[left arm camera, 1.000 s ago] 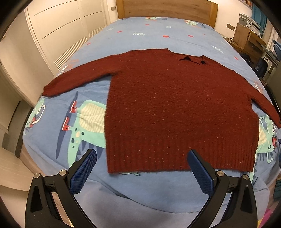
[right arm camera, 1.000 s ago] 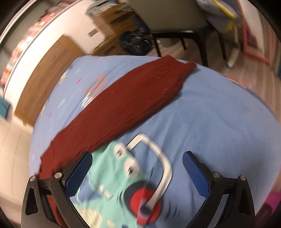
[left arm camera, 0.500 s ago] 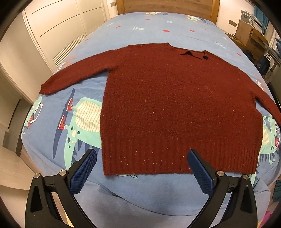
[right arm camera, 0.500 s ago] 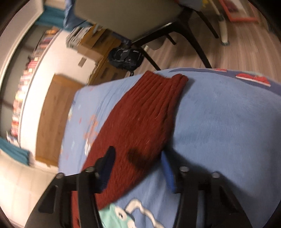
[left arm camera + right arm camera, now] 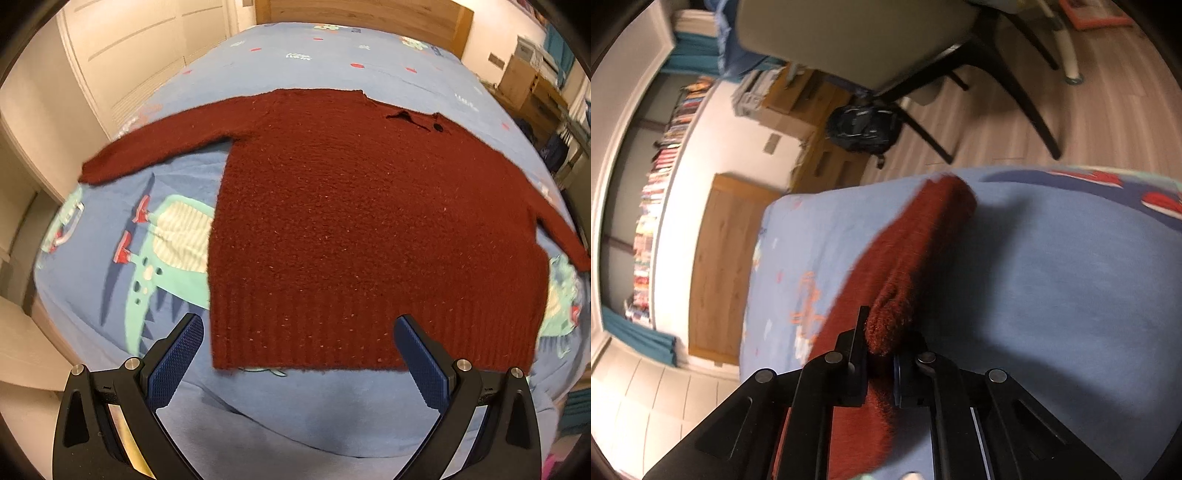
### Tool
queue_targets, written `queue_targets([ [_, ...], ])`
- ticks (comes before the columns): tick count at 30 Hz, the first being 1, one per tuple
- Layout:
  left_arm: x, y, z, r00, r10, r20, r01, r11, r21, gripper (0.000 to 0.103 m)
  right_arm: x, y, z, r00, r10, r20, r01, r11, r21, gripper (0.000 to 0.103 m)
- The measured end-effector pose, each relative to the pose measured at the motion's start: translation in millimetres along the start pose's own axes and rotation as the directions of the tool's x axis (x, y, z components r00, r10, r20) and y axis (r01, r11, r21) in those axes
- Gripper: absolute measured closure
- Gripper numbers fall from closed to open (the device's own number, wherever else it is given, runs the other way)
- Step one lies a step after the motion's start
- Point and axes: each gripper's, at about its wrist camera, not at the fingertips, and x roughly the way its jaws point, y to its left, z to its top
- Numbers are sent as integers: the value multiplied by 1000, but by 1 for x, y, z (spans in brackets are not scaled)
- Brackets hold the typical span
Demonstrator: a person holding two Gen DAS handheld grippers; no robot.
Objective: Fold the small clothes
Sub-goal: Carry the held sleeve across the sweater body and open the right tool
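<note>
Sweater [image 5: 373,236]: flat on bed [image 5: 314,51], frame centre.
Right tongs [image 5: 882,354]: you pinch its sleeve [image 5: 923,236].
Left tongs [image 5: 297,350]: spread wide, empty.
Risk: your thin pinch slipping, dragging body askew.

Red sweater [image 5: 369,236] lies flat on blue dino-print bedsheet [image 5: 295,55], L gripper [image 5: 295,350] wide apart near its hem.

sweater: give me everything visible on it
Dark red, coarse knit sweater, light flecks, ribbed hem, a dark button at the collar. It lies flat on the blue dinosaur-print bed sheet, hem toward the left gripper, which is open and not touching it. The left-view sleeve is spread outward. The right gripper is shut on the other sleeve, bunching it.
</note>
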Motion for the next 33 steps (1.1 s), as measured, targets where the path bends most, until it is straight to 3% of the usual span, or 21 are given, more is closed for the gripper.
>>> queue_targets([
  [8,-4,18,1,998,-56,17,57,996,-62,2,5,67,-18,992,107,-64,-111,992,-64,95],
  [15,-13,47,-4,997,-65,44,70,991,-116,2,43,145,-85,960,173,-221,-201,973,-111,95],
  [20,-21,74,-8,997,-52,64,61,985,-161,2,79,200,-161,906,232,-354,-280,955,-92,95],
  [25,-27,104,-16,996,-28,83,45,978,-205,2,111,263,-252,834,251,-491,-348,930,-116,95],
  [31,-28,145,-31,997,-5,78,27,959,-284,2,130,323,-339,754,289,-590,-439,890,-125,95],
  [33,-28,158,-36,997,3,76,21,951,-308,2,132,336,-359,738,287,-610,-457,879,-140,94],
])
